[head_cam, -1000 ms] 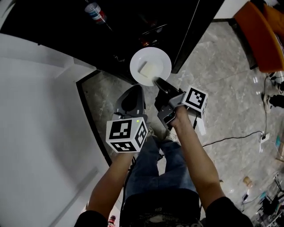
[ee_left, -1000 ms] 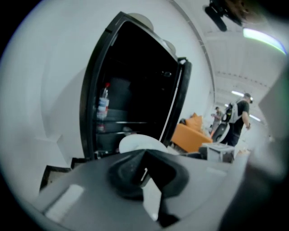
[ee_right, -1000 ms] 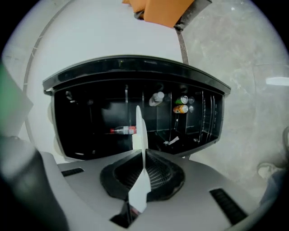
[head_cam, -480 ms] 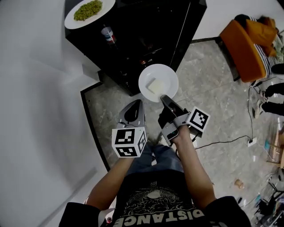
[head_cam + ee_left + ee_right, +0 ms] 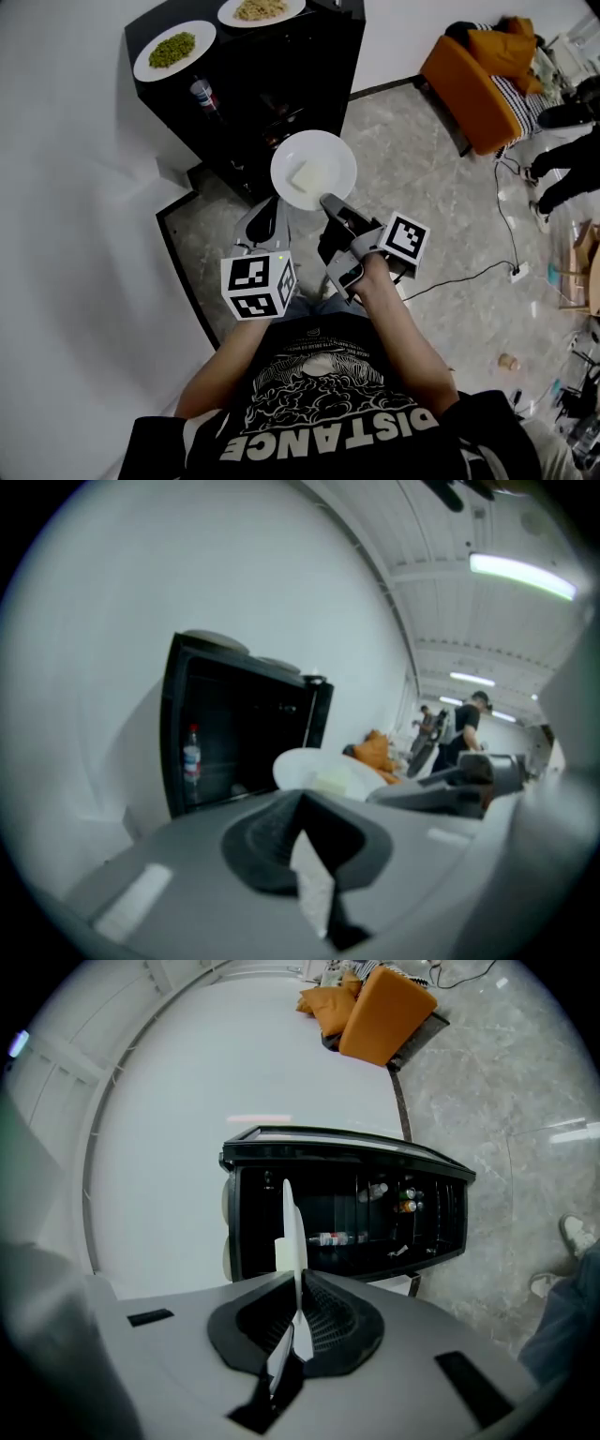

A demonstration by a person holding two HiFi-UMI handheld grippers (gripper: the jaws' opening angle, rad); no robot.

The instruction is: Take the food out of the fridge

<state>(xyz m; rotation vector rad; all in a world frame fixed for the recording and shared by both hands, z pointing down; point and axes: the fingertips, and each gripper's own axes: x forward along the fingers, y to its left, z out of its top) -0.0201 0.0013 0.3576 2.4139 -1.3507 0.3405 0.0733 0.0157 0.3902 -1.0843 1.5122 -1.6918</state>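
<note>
My right gripper is shut on the near rim of a white plate that carries a pale square piece of food. It holds the plate over the floor, in front of the black fridge. In the right gripper view the plate stands edge-on, clamped between the jaws of the right gripper. My left gripper is shut and empty, just left of the plate. On top of the fridge sit a plate of green food and a plate of noodles.
The fridge interior is open, with bottles on its shelves and a bottle in the door side. A white wall runs along the left. An orange sofa, a floor cable and a person's legs are to the right.
The view has backed away from the fridge. The plate in my right gripper has come out with it, and the fridge top with its two plates has come into sight.
</note>
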